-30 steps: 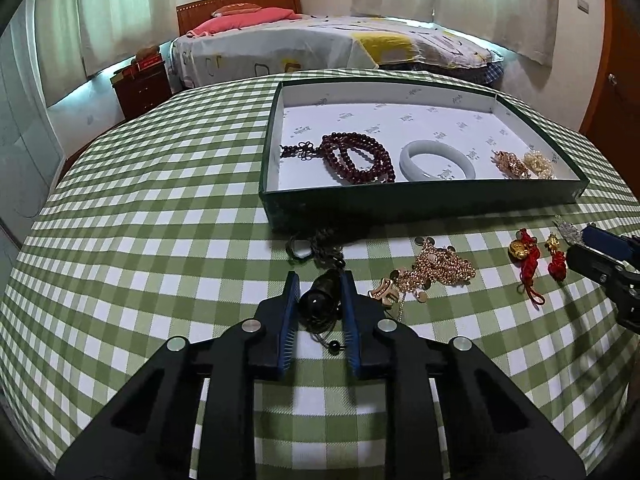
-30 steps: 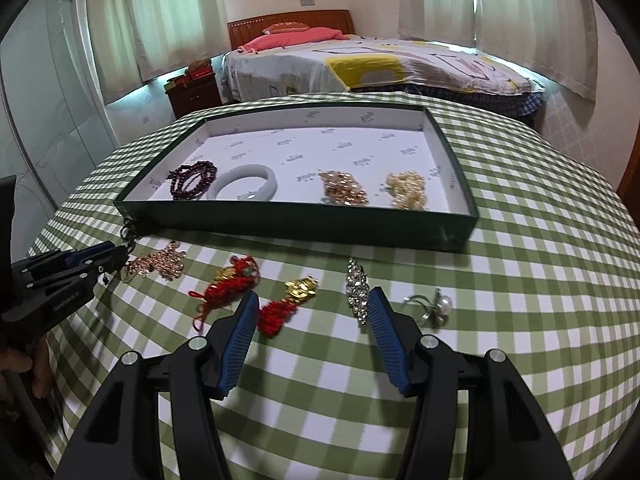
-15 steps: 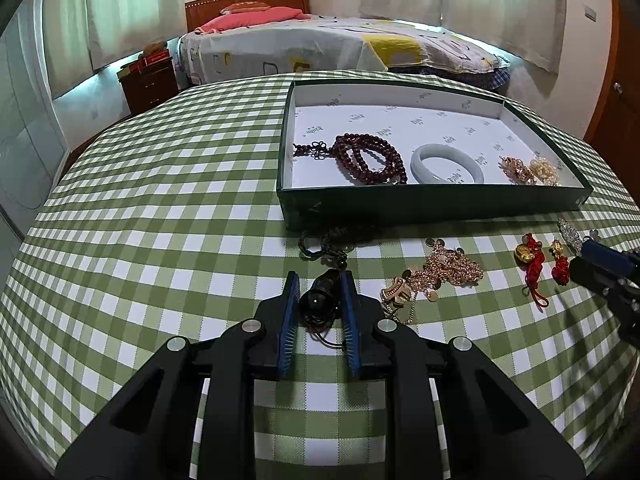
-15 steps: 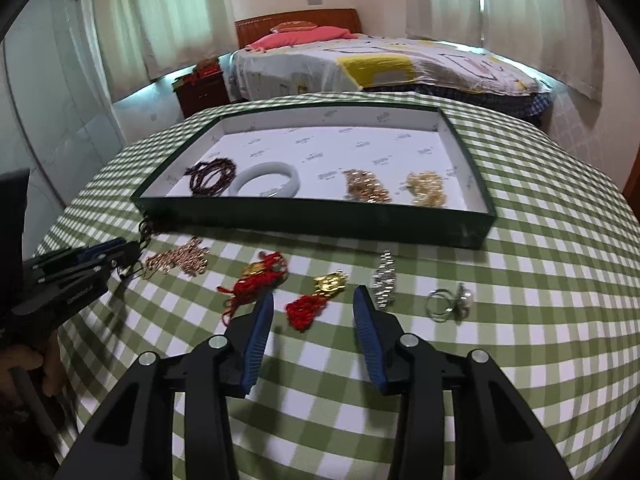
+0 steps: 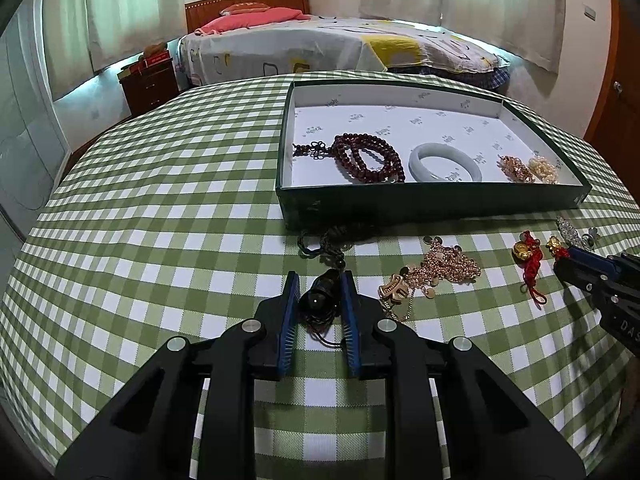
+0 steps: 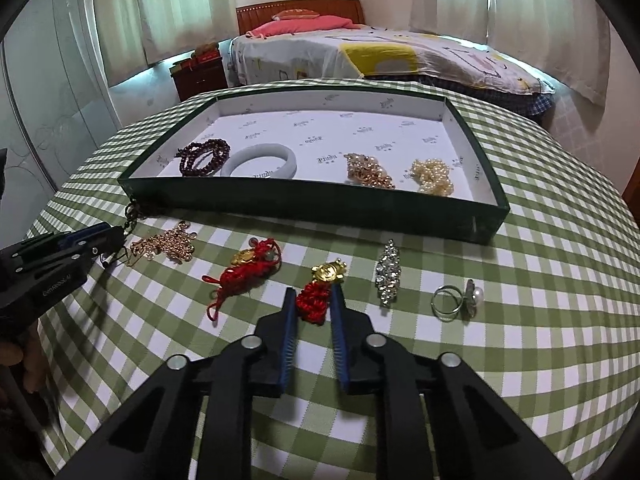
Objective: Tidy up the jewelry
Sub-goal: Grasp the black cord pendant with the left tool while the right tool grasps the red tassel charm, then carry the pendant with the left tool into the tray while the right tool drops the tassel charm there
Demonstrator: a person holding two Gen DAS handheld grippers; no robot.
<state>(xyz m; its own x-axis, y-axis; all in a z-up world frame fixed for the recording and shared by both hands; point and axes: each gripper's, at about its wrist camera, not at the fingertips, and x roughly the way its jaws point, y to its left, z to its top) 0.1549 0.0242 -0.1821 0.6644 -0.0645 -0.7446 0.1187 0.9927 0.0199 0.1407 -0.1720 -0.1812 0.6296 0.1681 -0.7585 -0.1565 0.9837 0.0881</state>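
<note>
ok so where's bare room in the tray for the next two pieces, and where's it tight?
Free: the tray floor's whole back half, behind the front row. Also the gap between white bangle and gold chain pile.
Crowded: front row, where dark red beads touch the bangle. Tablecloth along the tray's front wall is littered with jewelry. Both claws are shut on pieces.

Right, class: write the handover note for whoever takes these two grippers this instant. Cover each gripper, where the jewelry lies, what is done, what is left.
Left gripper: shut on the dark pendant, whose cord trails toward the tray.
Right gripper: jaws have just been closing and now pinch the red knot of the gold charm.
Done, in the tray: dark red beads, pale bangle, gold chain, pearl strand.
Left on the cloth: rose-gold necklace, second red-cord charm, rhinestone brooch, pearl ring, plus the two gripped pieces.
</note>
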